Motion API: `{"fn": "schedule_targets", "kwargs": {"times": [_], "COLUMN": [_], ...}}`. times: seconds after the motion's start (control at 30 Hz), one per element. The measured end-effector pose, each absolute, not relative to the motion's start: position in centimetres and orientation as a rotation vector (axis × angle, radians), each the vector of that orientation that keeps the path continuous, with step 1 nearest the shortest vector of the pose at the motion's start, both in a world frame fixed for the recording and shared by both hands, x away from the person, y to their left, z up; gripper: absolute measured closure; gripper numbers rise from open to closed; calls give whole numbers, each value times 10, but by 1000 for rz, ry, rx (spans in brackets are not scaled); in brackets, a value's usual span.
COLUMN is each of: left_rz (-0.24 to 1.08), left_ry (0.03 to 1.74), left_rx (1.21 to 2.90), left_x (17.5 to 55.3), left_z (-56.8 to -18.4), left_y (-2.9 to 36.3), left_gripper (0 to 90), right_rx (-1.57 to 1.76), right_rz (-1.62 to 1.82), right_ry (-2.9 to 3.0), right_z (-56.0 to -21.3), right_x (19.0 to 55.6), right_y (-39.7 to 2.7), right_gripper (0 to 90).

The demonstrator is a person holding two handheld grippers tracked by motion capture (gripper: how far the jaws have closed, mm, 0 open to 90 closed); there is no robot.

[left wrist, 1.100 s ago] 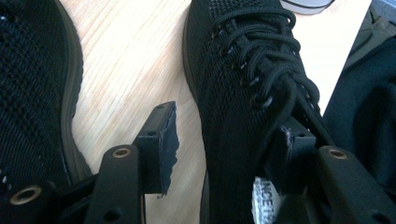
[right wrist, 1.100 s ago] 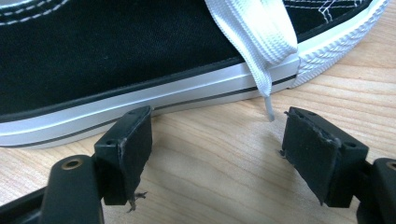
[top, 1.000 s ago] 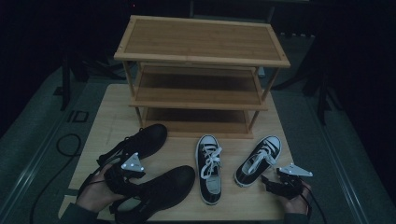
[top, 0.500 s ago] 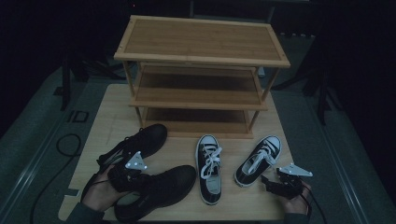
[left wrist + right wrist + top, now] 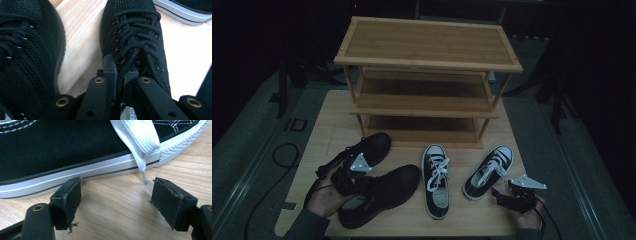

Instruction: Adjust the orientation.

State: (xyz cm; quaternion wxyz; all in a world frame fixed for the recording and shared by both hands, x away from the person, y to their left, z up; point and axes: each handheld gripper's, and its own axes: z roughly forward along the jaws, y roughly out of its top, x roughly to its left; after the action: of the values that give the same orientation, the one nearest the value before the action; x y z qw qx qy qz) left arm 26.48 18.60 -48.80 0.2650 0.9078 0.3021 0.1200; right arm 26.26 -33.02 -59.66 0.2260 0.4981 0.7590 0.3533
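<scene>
The black mesh lace-up shoe point(image 5: 382, 192) lies on the light wooden bench point(image 5: 327, 130) in front of the 3-tier bamboo shoe rack point(image 5: 427, 80), toward the rack's left end and nearest the person. It is black all over: a knitted mesh upper, round black laces through small metal eyelets, a dark sole. In the left gripper view its laces point(image 5: 135, 42) run up the middle of the tongue.

The left tool point(image 5: 121, 80) has just been closing, and its jaws now stand narrow, pinched on the lace bundle at the shoe's throat. Its twin, a second black mesh shoe point(image 5: 364, 150), lies just beside it, closer to the rack, toe pointing toward the rack's left leg.

In front of the rack's middle sits a black canvas sneaker with white laces and a white rubber toe point(image 5: 436, 177). A matching sneaker point(image 5: 489, 170) lies in front of the rack's right end. The right tool point(image 5: 116, 202) rests wide open on the bench, just beside that sneaker's white sole, with a lace tip hanging between the jaws, untouched.
</scene>
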Motion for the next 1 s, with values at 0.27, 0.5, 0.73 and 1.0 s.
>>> {"fn": "schedule_targets", "kwargs": {"times": [0.27, 0.5, 0.73, 1.0], "left_rz": [351, 410, 424, 479], "left_ry": [909, 1027, 1065, 1029], "left_rx": [2410, 2350, 2308, 2348], "left_x": [281, 290, 289, 293], "left_z": [-488, -487, -489, -491], "left_y": [189, 199, 206, 201], "left_gripper": [854, 854, 854, 851], "right_rx": [1375, 1375, 1375, 1374], "right_rz": [975, 975, 975, 974], "right_ry": [2092, 2093, 2093, 2093], "right_z": [-597, -597, -597, -597], "right_x": [263, 263, 263, 263], "right_y": [-330, -330, -330, -330], "right_gripper": [236, 234, 234, 234]}}
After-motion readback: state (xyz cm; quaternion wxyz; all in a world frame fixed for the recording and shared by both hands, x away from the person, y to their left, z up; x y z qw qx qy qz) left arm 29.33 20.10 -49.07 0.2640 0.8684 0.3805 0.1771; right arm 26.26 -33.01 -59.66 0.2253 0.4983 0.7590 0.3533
